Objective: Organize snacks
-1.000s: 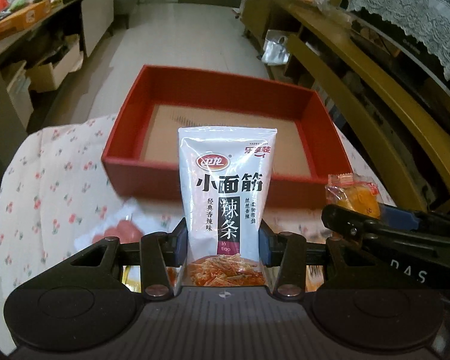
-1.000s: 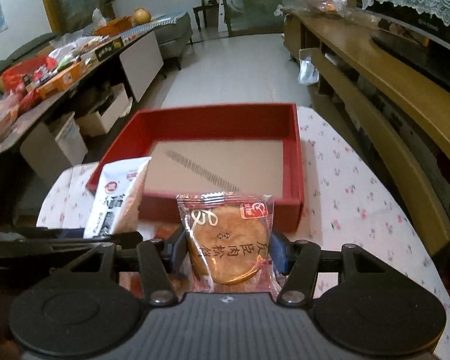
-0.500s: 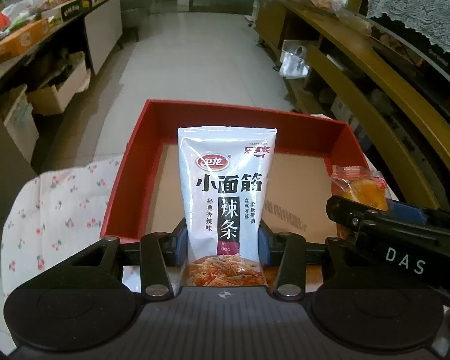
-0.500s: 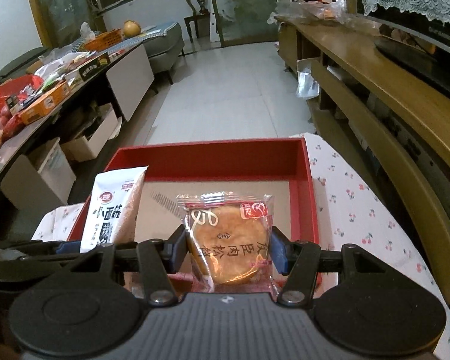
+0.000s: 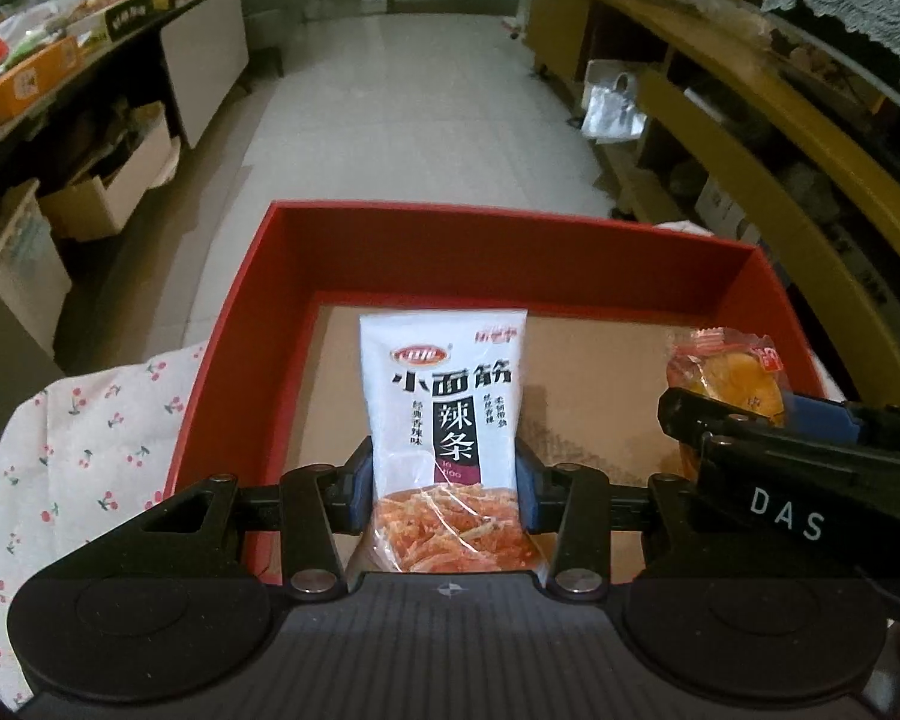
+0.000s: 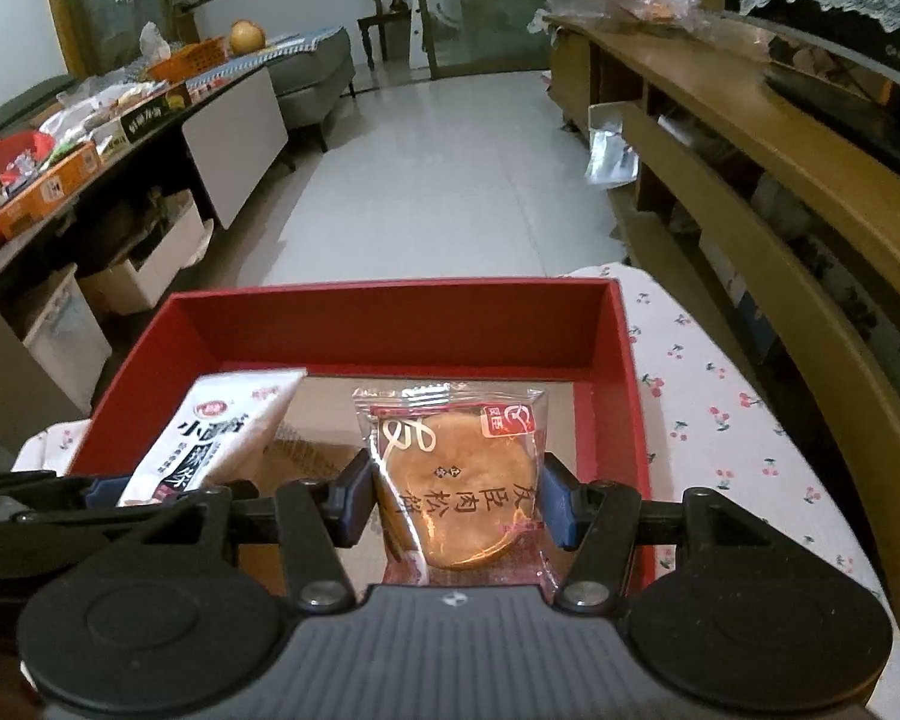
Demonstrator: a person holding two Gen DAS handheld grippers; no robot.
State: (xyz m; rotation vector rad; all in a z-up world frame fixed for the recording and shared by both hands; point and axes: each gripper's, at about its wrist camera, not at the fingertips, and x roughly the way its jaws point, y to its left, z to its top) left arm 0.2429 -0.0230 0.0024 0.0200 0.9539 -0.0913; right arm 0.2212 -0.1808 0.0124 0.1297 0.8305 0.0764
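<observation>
My left gripper is shut on a white spicy-strip snack bag and holds it upright over the red box, above its brown cardboard floor. My right gripper is shut on a clear-wrapped round pastry and holds it over the same red box, to the right of the bag. The pastry and right gripper also show at the right of the left wrist view. The bag shows at the left of the right wrist view.
The box sits on a cloth with a cherry print. A wooden bench runs along the right. A cluttered low table with boxes under it stands on the left. Tiled floor lies beyond.
Both grippers have moved forward with their snacks, from in front of the box's near wall to over its inside. Both stay shut.
</observation>
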